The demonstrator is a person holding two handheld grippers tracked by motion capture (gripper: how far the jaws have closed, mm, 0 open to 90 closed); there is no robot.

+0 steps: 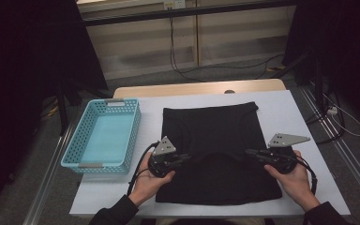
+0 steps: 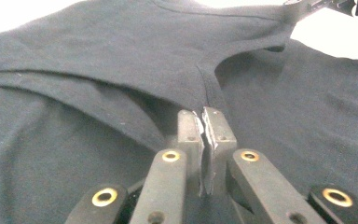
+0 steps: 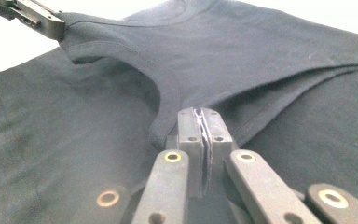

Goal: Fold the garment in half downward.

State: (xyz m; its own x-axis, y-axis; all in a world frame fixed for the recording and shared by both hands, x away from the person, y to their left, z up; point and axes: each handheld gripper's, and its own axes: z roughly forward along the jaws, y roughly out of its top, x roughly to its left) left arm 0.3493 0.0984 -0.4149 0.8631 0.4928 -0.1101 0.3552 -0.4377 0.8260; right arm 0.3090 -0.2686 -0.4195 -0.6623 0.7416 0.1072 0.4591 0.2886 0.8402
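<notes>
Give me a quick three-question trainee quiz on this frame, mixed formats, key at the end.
1. True or false: both the left tongs and the right tongs are shut on the black garment.
2. Multiple choice: where is the blue basket? A) on top of the garment B) to the left of the garment in the high view, apart from it C) held in the right tongs
3. Fill in: in the two gripper views, the stretch of fabric between the two tongs is ____ the layer lying flat on the table.

Key: 1 true; 2 B; 3 lifted above
</notes>
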